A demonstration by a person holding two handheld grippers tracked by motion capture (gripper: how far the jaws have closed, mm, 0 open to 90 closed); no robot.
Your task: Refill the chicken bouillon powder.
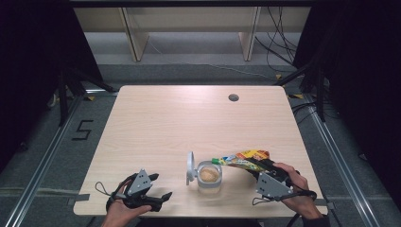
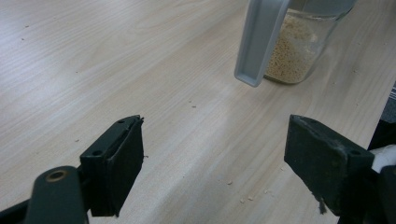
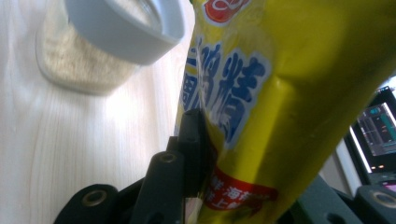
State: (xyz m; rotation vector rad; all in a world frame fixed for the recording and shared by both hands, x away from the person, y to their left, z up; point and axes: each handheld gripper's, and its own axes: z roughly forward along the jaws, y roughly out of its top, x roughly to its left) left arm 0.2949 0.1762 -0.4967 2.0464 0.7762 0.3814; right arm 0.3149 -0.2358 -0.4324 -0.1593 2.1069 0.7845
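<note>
Right gripper (image 1: pixel 255 166) tips pouch (image 1: pixel 242 158) over jar (image 1: pixel 209 176) near table (image 1: pixel 179 118) front edge.

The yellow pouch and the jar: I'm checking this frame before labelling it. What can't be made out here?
- Yellow pouch: its top and mouth are cut off by the right gripper view's upper edge.
- Pouch mouth, high view: too small to tell whether it is open.
- Jar: its rim is cut off by the left gripper view's top edge, and the flipped lid covers part of it.
</note>
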